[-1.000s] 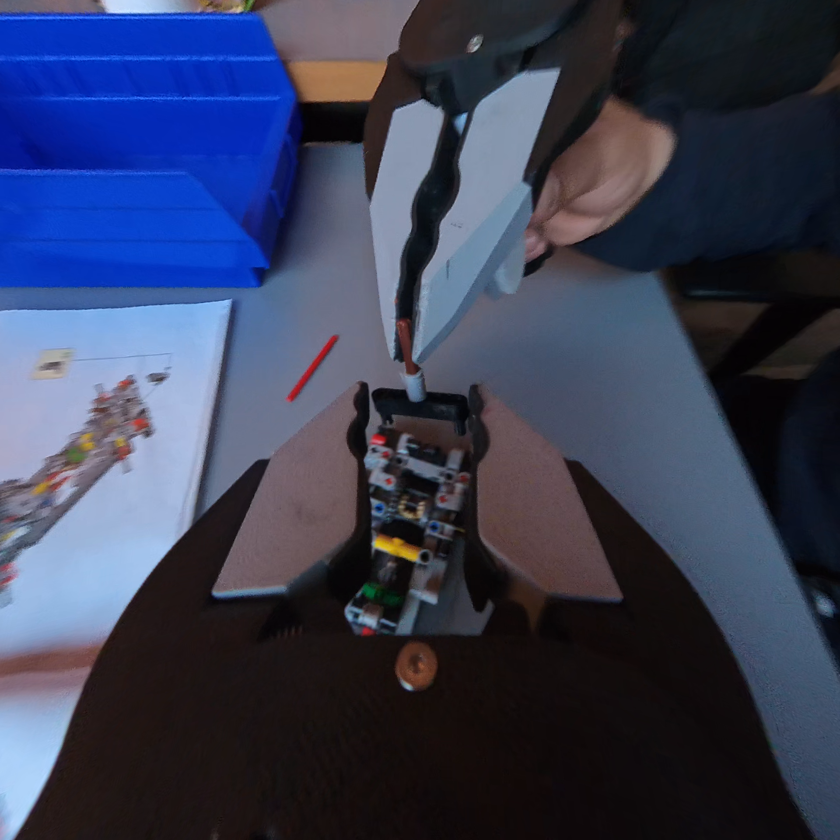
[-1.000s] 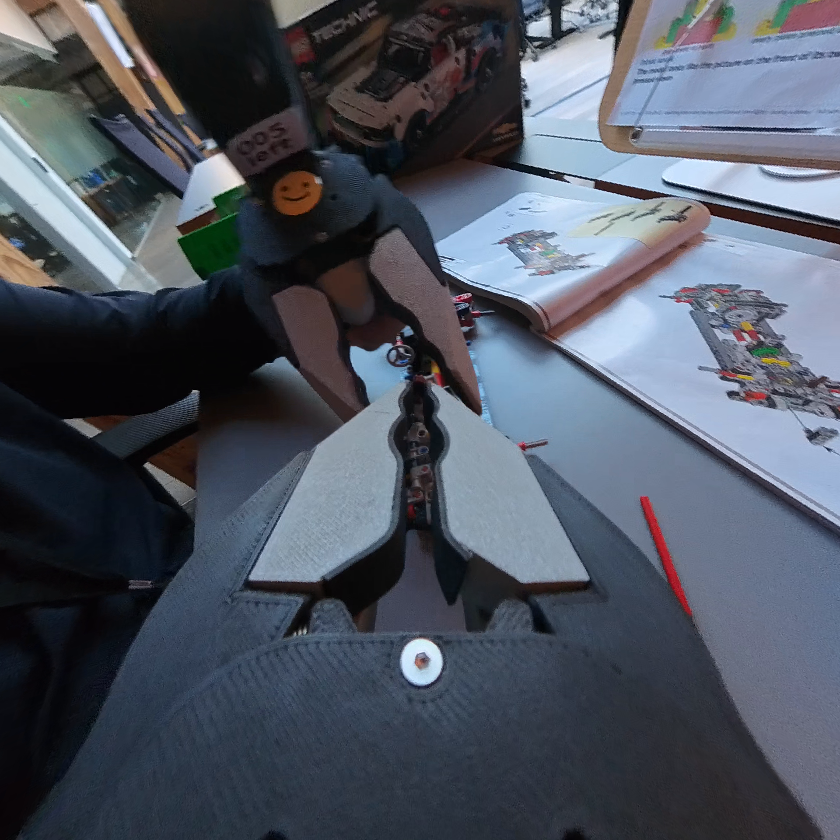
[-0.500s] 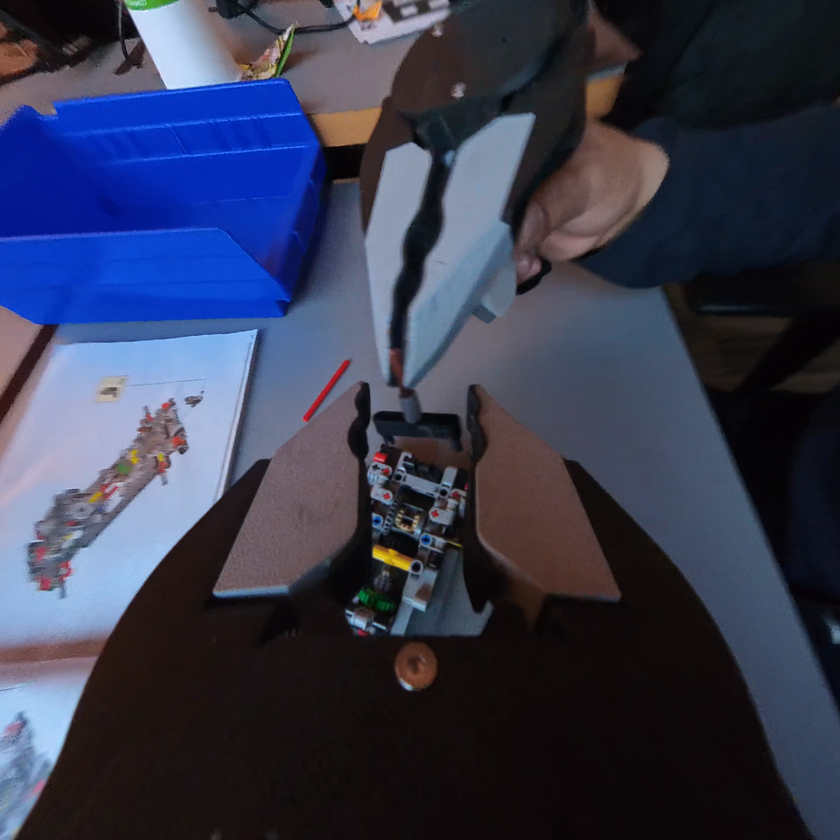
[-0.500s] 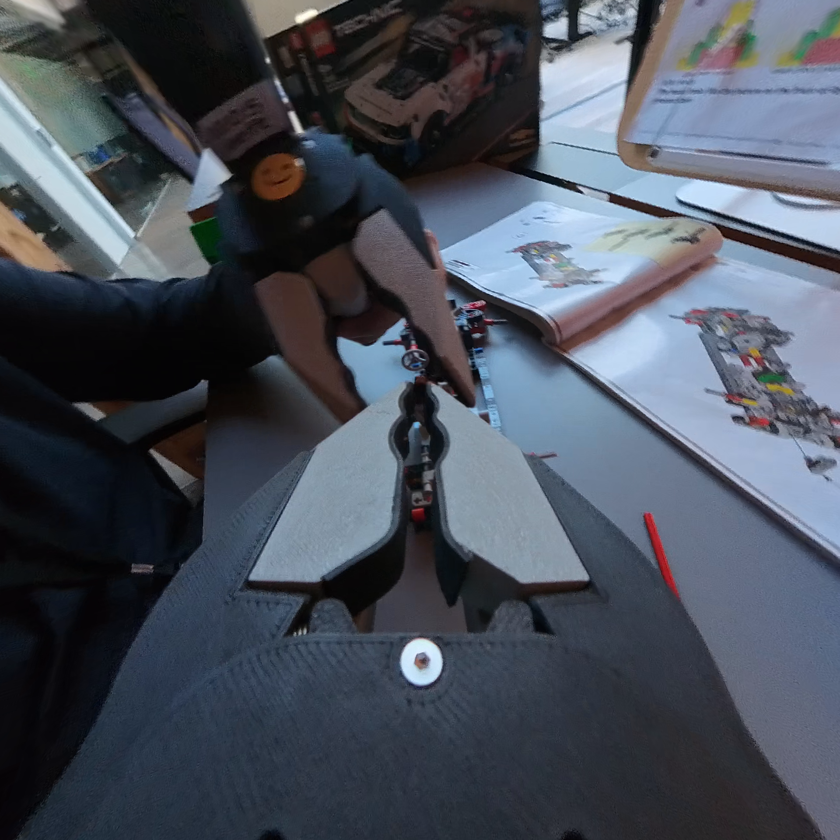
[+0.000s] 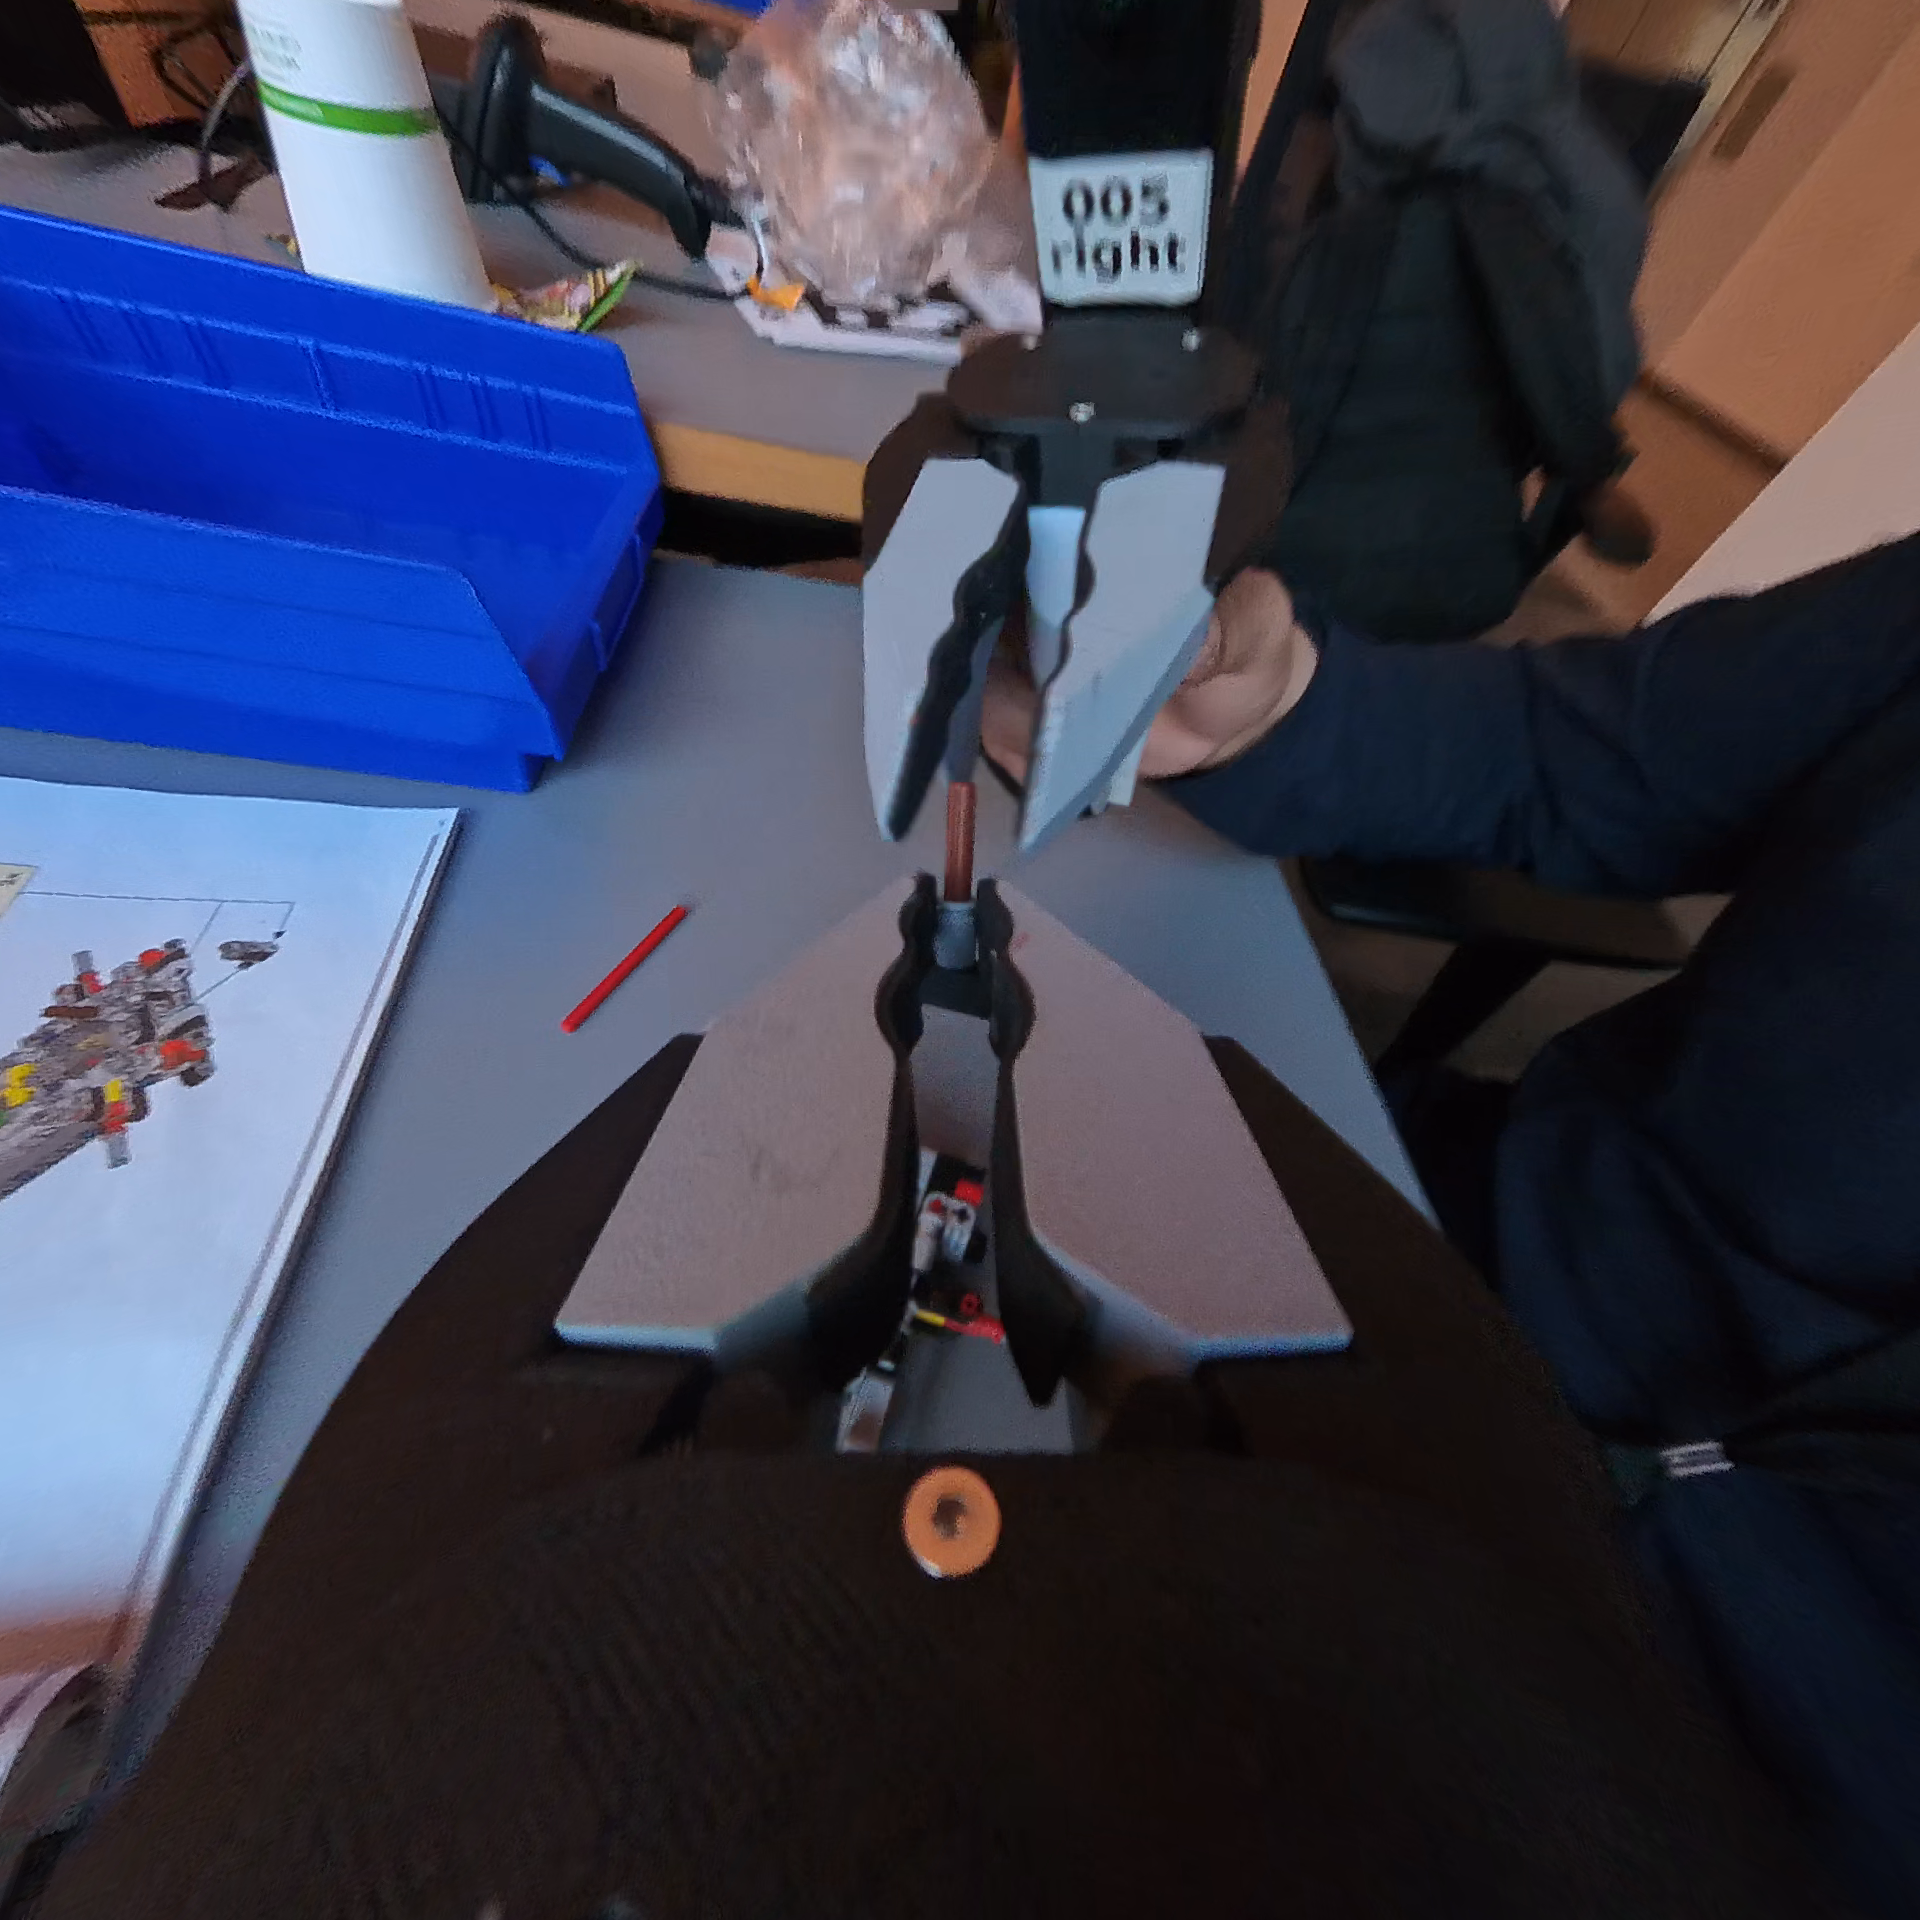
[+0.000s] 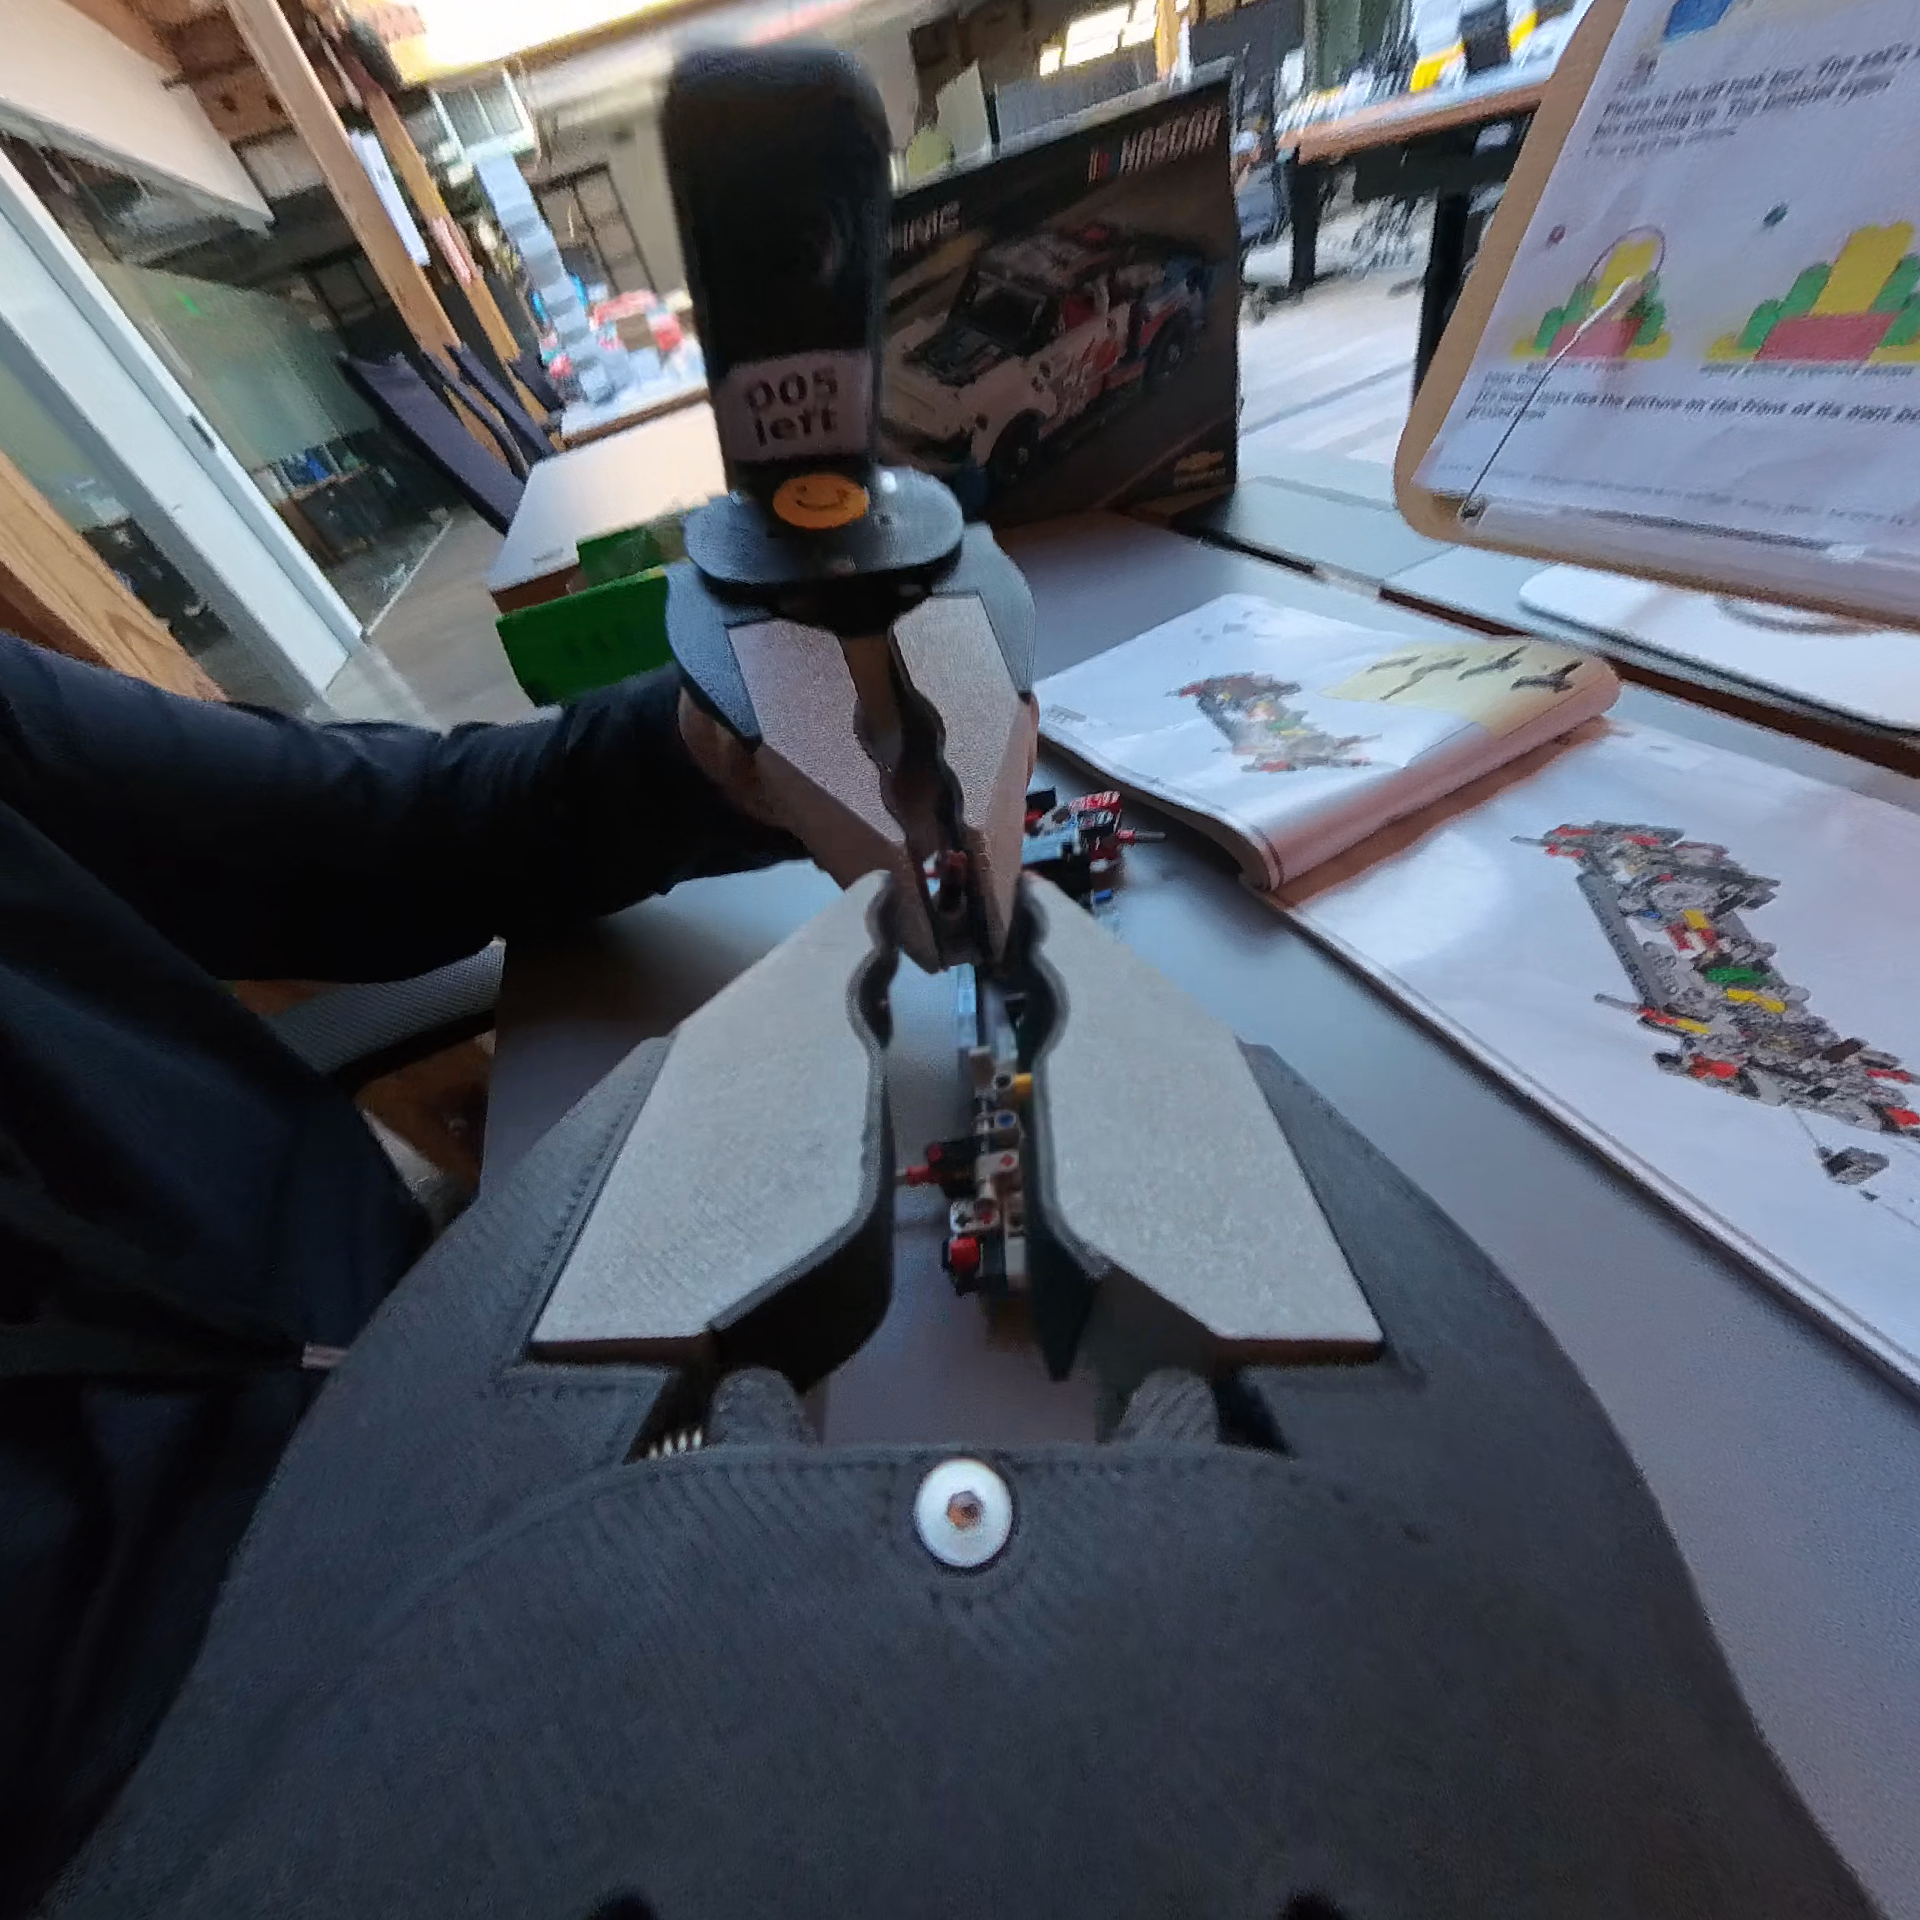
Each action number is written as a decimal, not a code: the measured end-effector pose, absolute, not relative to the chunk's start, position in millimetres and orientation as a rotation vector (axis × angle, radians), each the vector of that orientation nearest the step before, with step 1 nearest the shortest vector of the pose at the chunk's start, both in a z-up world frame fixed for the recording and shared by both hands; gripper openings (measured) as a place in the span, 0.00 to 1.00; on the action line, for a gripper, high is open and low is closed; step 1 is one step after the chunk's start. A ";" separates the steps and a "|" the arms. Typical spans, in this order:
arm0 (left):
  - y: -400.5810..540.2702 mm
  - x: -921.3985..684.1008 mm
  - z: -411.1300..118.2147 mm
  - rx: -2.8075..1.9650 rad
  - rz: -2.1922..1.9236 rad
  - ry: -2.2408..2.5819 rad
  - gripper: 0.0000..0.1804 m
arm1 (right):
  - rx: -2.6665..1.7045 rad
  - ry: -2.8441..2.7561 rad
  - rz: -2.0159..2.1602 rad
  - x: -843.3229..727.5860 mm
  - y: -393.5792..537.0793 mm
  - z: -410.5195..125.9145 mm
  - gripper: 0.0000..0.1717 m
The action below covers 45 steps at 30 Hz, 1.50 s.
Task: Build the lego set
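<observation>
In the left wrist view my left gripper (image 5: 954,906) is shut on a small grey bush (image 5: 956,932) with a brown axle (image 5: 958,831) standing out of it. A black part (image 5: 951,987) sits just behind the bush. The multicoloured brick assembly (image 5: 951,1236) shows lower down through the gap between the fingers. My right gripper (image 5: 961,836) hangs above, open, with its fingertips on either side of the axle and not pressing on it. In the right wrist view my right gripper (image 6: 954,914) is open around the left gripper's tips (image 6: 951,951), with the assembly (image 6: 992,1164) below.
A blue bin (image 5: 312,520) and a white bottle (image 5: 353,135) stand at the far left. An open instruction booklet (image 5: 156,1143) lies on the grey table, with a loose red axle (image 5: 623,966) beside it. A car-picture box (image 6: 1060,312), a clipboard (image 6: 1662,260) and a small brick piece (image 6: 1081,831) are farther off. The grippers are tip to tip, or close to it.
My left jaws closed from a wide hold around the assembly onto the grey bush. My right jaws opened and let go of the brown axle, which stays in the bush. Both views tilted up.
</observation>
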State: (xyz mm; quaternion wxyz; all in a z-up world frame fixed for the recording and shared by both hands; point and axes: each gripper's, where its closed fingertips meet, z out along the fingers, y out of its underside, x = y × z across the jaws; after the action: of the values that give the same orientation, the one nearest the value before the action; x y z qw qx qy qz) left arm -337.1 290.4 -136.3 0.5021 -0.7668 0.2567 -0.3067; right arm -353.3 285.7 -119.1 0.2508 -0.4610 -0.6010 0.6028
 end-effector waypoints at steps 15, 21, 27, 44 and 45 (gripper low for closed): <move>298.5 -345.3 -95.7 -1.500 -1.197 0.258 0.03 | -1.216 -1.494 1.636 -361.1 289.7 -109.2 0.11; 303.8 -347.2 -96.6 -1.470 -1.168 0.197 0.03 | -1.224 -1.362 1.698 -361.6 294.8 -105.4 0.05; 309.5 -349.9 -103.2 -1.482 -1.130 0.137 0.03 | -1.269 -1.299 1.827 -365.0 296.9 -111.2 0.03; 312.0 -360.1 -120.6 -1.695 -0.768 0.328 0.01 | -1.287 -1.485 1.563 -368.4 298.3 -138.5 0.02; 313.6 -360.5 -123.1 -1.706 -0.721 0.328 0.01 | -1.290 -1.488 1.515 -369.5 299.4 -141.3 0.03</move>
State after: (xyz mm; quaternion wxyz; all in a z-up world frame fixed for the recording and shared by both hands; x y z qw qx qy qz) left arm -360.5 313.6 -123.1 0.5893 -0.7328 0.1409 -0.3098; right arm -369.5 299.4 -141.3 0.3224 -0.4915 -0.5669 0.5772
